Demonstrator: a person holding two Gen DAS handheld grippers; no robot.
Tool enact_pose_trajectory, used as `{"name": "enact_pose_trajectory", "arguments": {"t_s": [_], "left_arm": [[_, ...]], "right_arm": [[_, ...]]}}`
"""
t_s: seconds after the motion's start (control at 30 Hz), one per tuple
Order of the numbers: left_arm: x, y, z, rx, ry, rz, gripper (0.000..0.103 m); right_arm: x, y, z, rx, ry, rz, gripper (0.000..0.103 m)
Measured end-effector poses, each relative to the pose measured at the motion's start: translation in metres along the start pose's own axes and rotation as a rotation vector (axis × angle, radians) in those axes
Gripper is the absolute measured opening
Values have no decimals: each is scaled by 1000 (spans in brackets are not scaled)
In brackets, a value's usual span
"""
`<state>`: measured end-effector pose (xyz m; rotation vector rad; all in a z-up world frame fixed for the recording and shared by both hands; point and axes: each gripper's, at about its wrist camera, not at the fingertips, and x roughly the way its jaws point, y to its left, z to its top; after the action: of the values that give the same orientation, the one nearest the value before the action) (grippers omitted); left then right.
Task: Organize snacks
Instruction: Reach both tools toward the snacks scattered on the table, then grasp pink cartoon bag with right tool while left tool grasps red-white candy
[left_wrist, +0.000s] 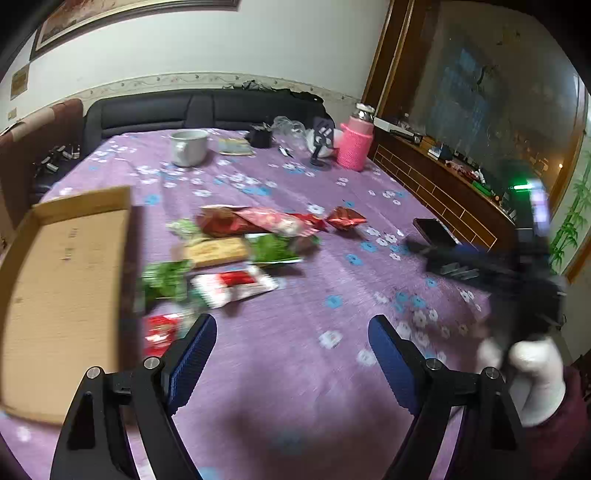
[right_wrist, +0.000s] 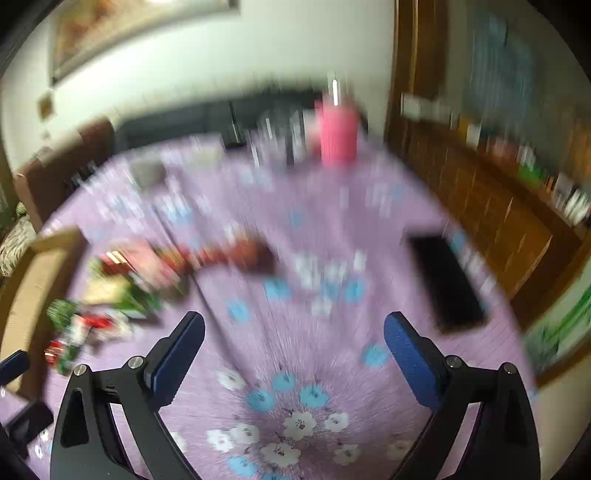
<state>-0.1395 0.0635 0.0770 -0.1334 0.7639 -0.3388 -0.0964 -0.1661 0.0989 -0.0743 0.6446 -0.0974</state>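
Left wrist view shows the left gripper (left_wrist: 291, 354) tilted down over the bench (left_wrist: 295, 369), which is covered by a purple flowered cloth; its jaws stand wide with only bare cloth between the blue pads. Ahead and to the left of them lies the heap of snacks (left_wrist: 236, 251): red, green, tan and white packets, close together and blurred, with one small red packet (left_wrist: 345, 218) lying a little apart on the right. An open cardboard box (left_wrist: 62, 280) sits just beside the heap at the left edge. At the right of this view a gloved hand (left_wrist: 535, 376) grips the right gripper's handle, the tool reaching out over the cloth toward a dark phone (left_wrist: 434, 230). The right gripper (right_wrist: 293, 350), seen in its own heavily smeared view, also points downward over bare cloth, jaws spread wide and empty, the snack heap off to its left. A pink bottle (left_wrist: 354, 146) and a metal mug (left_wrist: 188, 147) stand at the bench's far end.
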Motion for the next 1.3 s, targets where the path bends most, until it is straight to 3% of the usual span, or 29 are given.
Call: {"name": "enact_pose_trajectory", "arguments": {"t_s": [0.1, 0.23, 0.3, 0.4, 0.5, 0.63, 0.67, 0.7, 0.87, 0.93, 1.0, 1.13, 1.3], "left_arm": [[-32, 29, -2, -45, -44, 36, 87], [-53, 77, -3, -171, -72, 61, 87], [-56, 91, -4, -211, -79, 77, 87], [-45, 97, -3, -238, -58, 63, 85], [-33, 95, 2, -237, -21, 33, 85], [-15, 79, 3, -161, 19, 35, 85], [-12, 76, 2, -145, 28, 36, 85], [-10, 72, 1, -126, 33, 35, 85], [-1, 61, 8, -38, 53, -4, 81], [10, 49, 14, 28, 82, -31, 55], [23, 37, 18, 88, 119, -38, 46], [65, 16, 32, 237, 188, -12, 46], [107, 21, 40, 273, 292, 8, 45]], "right_arm": [[-43, 9, -4, -62, -202, 93, 103], [-28, 31, 8, -125, -94, 155, 100], [-15, 34, 21, -68, -31, 251, 81], [10, 53, 45, -27, 54, 378, 72], [58, 100, 68, -113, 158, 363, 67], [114, 139, 57, -216, 300, 337, 57], [125, 144, 50, -231, 330, 335, 35], [129, 145, 46, -234, 354, 341, 27], [107, 119, 27, -159, 390, 423, 26], [98, 106, 20, -133, 406, 438, 26], [88, 88, 10, -89, 416, 474, 26], [75, 64, 5, -36, 390, 488, 26], [73, 40, 7, 6, 375, 485, 26]]}}
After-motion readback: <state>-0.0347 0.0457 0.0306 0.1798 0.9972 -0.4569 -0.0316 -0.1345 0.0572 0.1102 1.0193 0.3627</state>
